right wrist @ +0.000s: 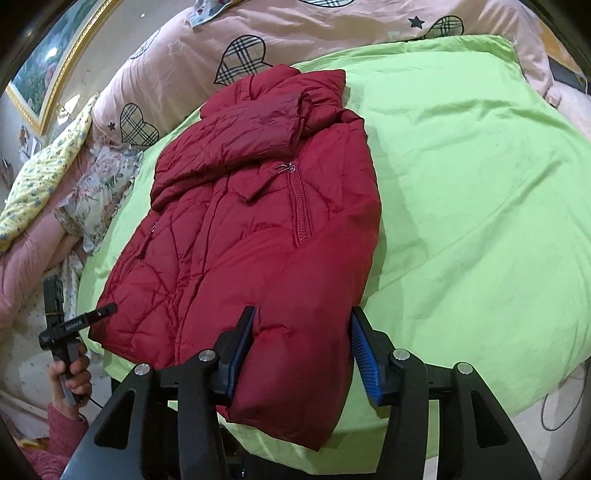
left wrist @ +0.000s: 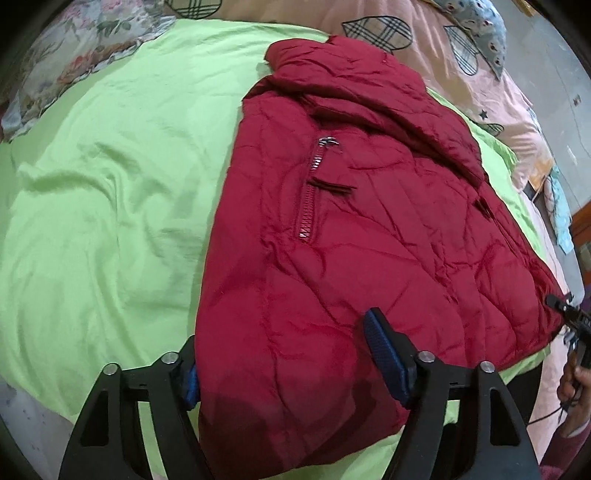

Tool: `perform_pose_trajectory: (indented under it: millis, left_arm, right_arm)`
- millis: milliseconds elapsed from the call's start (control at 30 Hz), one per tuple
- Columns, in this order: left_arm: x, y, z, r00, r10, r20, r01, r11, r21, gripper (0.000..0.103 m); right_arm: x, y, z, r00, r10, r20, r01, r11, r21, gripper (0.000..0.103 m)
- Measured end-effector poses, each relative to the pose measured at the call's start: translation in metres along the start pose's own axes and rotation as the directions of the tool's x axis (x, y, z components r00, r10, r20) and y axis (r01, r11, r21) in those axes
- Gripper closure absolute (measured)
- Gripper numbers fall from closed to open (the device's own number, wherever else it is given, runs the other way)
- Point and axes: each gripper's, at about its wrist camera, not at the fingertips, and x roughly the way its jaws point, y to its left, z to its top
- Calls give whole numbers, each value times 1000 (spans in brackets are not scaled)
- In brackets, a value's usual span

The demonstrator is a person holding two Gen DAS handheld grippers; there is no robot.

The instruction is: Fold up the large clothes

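A dark red quilted puffer jacket (left wrist: pixel 351 229) lies on a lime-green sheet (left wrist: pixel 103 192), its sleeves folded over the body and its collar at the far end. It also shows in the right wrist view (right wrist: pixel 258 229) on the same sheet (right wrist: pixel 480 184). My left gripper (left wrist: pixel 284 358) is open, its blue-padded fingers (left wrist: pixel 384 354) straddling the jacket's near hem. My right gripper (right wrist: pixel 303 354) is open, its jaws either side of the jacket's near corner. Each gripper shows in the other's view: the right one at the jacket's right edge (left wrist: pixel 565 310), the left one at its left edge (right wrist: pixel 92 317).
A pink duvet with plaid hearts (right wrist: pixel 258 33) lies along the far side of the bed. Floral bedding (left wrist: pixel 74 55) is bunched at the far left, and also shows in the right wrist view (right wrist: pixel 99 181). A framed picture (right wrist: pixel 48 77) hangs on the wall.
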Motion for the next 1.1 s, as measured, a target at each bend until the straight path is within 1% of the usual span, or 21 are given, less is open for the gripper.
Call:
perform_pose_trajectory:
  millis: [33, 67, 133, 167, 333, 433, 600, 667, 733, 900, 1100]
  left_arm:
    - [-1, -1, -1, 1000, -2, 0, 2, 1000, 8, 42]
    - [-2, -3, -1, 1000, -4, 3, 3, 1000, 19, 44]
    - [-4, -5, -2, 1000, -4, 9, 3, 999, 40, 55]
    - [-6, -6, -2, 1000, -6, 10, 6, 999, 49, 56]
    - [-15, -2, -6, 999, -28, 25, 27, 998, 64, 81]
    - [-20, 1, -8, 998, -46, 34, 44, 997, 68, 85]
    - [-29, 4, -10, 997, -67, 41, 64, 995, 82, 87]
    - [-36, 6, -10, 995, -90, 47, 86, 993, 83, 88]
    - [-42, 10, -6, 991, -116, 58, 112, 991, 76, 88]
    - [-59, 19, 13, 977, -179, 119, 174, 983, 52, 89]
    - [-79, 16, 46, 952, -215, 216, 209, 977, 53, 90]
  right_arm:
    - [-1, 0, -1, 1000, -1, 4, 1, 1000, -2, 56]
    - [-2, 1, -1, 1000, -2, 11, 2, 1000, -7, 61]
    - [-5, 3, -4, 1000, 6, 24, -5, 1000, -21, 68]
    - [-7, 5, -4, 999, 12, 30, -12, 1000, -27, 71]
    - [-9, 3, -8, 998, 46, 43, -44, 999, -32, 77]
    - [-12, -3, -11, 995, 83, 50, -82, 996, -16, 79]
    - [-19, -7, -12, 988, 143, 65, -142, 990, -12, 81]
    - [-24, -7, -12, 983, 167, 73, -167, 986, -15, 82]
    - [-30, -8, -10, 974, 206, 92, -205, 979, -14, 82]
    - [-40, -9, 8, 949, 280, 148, -281, 960, -13, 83]
    - [-53, 0, 40, 917, 320, 239, -319, 947, -42, 84]
